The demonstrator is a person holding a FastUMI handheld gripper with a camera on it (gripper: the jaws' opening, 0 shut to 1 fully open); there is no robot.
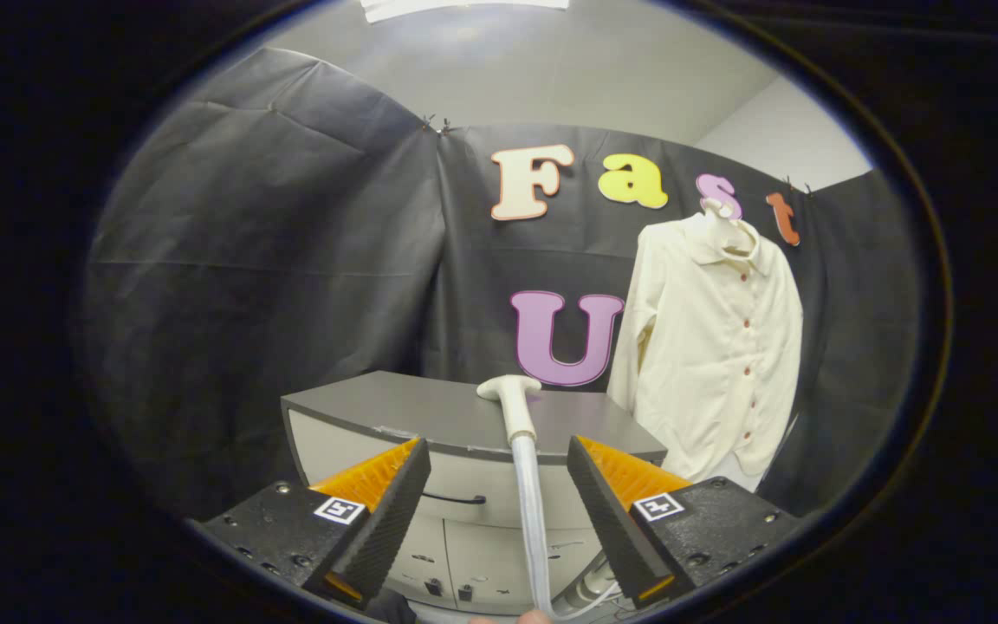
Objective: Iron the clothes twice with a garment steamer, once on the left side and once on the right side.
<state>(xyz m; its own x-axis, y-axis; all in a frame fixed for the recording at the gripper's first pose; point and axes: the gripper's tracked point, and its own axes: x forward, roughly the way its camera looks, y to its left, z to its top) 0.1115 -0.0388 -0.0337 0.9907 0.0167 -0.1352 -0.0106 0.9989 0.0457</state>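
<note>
My claw (pixel 499 511) gapes wide, gripping nothing, with the steamer (pixel 516 407) lying on the cabinet (pixel 378 407) just ahead between my fingers and the shirt (pixel 716 347) hanging beyond, so I should centre on its neck before closing.

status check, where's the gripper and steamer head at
Gripper open, fingers either side of hose. Steamer head ahead, resting on cabinet. Shirt hangs beyond, untouched. Nothing in between.

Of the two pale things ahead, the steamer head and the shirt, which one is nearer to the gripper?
The steamer head: it rests on the grey cabinet just ahead of the open gripper, its hose running back between the fingers. The shirt hangs farther off, against the wall.
</note>
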